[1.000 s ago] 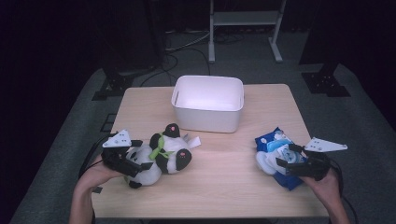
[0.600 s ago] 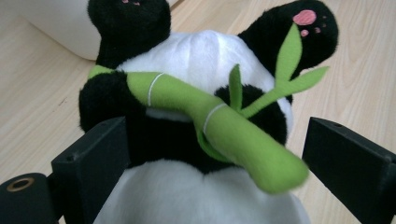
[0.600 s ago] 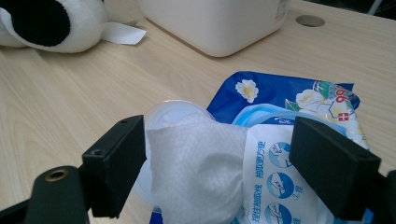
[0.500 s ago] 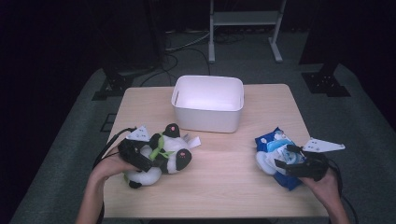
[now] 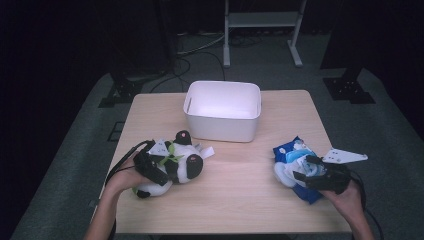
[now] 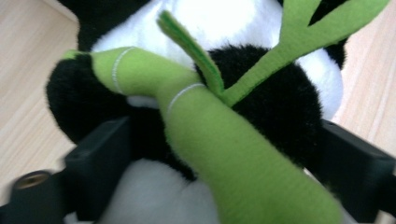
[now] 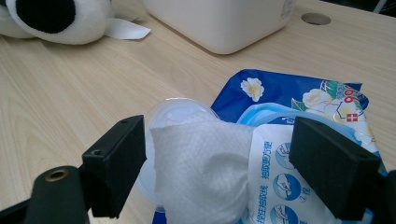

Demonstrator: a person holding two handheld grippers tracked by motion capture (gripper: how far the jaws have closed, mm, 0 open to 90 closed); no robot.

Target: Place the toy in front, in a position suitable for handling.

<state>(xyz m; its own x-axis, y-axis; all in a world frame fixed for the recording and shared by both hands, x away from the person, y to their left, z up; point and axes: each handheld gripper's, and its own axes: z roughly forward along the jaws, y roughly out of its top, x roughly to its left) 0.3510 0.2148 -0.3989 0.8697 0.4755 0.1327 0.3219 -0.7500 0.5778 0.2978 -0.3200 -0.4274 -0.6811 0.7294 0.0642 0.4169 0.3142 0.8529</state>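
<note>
While the left tongs (image 5: 159, 170) sit over the panda toy (image 5: 176, 165) at about 8 o'clock on the surface (image 5: 240, 200), the relation that matters is already close: the toy lies straight ahead of them, between the jaws. In the left gripper view the two black jaws flank the panda's dark middle, with its green bamboo stalk (image 6: 219, 135) running up between them toward 1 o'clock. The jaws have just been closing, and their pads seem to meet the fur on both sides, so I judge them to be pinching the toy, though lightly. The panda's long axis runs roughly from 7 o'clock to 1 o'clock in the high view, and the jaws cross it.

The white bin (image 5: 223, 110) stands at 12 o'clock from the surface's middle, up and to the right of the toy, near it but apart. The left hand is clearly the nearer one to the panda.

At about 4 o'clock, the right tongs (image 5: 314, 174) stand spread around a white wipe (image 7: 201, 163) that sticks out of the blue wipes pack (image 7: 303, 112); the pads do not press it.
</note>
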